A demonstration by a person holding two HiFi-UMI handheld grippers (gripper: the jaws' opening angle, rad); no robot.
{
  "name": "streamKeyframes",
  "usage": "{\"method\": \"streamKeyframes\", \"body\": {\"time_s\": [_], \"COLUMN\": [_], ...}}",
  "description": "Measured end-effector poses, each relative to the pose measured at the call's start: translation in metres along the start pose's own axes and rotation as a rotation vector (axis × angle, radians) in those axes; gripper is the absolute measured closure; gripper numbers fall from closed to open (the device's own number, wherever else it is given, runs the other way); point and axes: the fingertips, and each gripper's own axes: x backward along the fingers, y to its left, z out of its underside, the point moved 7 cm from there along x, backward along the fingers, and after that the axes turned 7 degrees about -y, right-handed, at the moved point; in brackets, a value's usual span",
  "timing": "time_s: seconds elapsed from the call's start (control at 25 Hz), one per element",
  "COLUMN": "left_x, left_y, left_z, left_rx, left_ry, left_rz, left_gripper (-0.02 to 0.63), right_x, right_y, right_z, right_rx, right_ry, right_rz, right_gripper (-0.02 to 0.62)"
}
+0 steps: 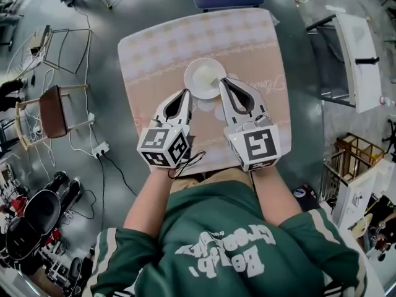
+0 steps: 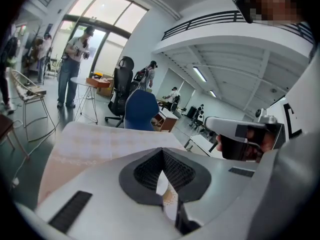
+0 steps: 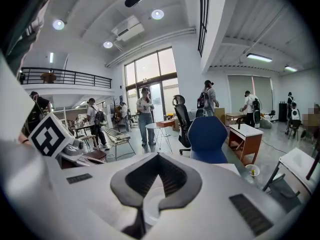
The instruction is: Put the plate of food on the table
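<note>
The white plate [image 1: 204,78] lies on the patterned counter [image 1: 148,48] at the frame's upper centre. Its contents look pale and cannot be made out. Just below it, the left gripper [image 1: 184,94] and right gripper [image 1: 225,83] hover, fingers pressed together on nothing. Placing looks done; next, both should draw clear without nudging the rim.

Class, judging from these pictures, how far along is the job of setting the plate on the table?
Done: the plate appears to lie on the table. In hand: nothing; the left hand-held gripper and right hand-held gripper are both shut and empty, near its rim. Left: seemingly only drawing them clear.
</note>
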Motion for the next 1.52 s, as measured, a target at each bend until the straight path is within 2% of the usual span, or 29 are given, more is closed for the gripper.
{"method": "streamKeyframes", "body": {"time_s": [0.28,0.56,0.76,1.08,1.24,1.4,1.52], "left_x": [0.039,0.087,0.130,0.187,0.212,0.238,0.252], "left_y": [-0.030,-0.062,-0.082,-0.111,-0.118,-0.125,-0.128], "left_z": [-0.035,-0.089,-0.119,-0.146,-0.156,-0.158,-0.160], "left_rx": [-0.189,-0.348,-0.413,-0.615,-0.647,-0.752,-0.755], "left_ry": [-0.092,-0.272,-0.434,-0.588,-0.652,-0.677,-0.695], "left_rz": [0.028,0.049,0.058,0.081,0.082,0.077,0.093], "left_gripper": [0.597,0.597,0.597,0.597,0.597,0.597,0.597], "right_x": [0.018,0.045,0.066,0.104,0.123,0.142,0.154], "right_y": [0.020,0.045,0.064,0.098,0.120,0.138,0.147], "right_z": [-0.043,-0.081,-0.104,-0.135,-0.148,-0.156,-0.161], "right_rx": [0.050,0.114,0.131,0.182,0.251,0.284,0.274], "right_ry": [-0.070,-0.133,-0.188,-0.285,-0.342,-0.392,-0.417], "right_rz": [-0.009,-0.025,-0.036,-0.052,-0.062,-0.067,-0.047], "right_gripper": [0.580,0.580,0.580,0.580,0.580,0.580,0.580]}}
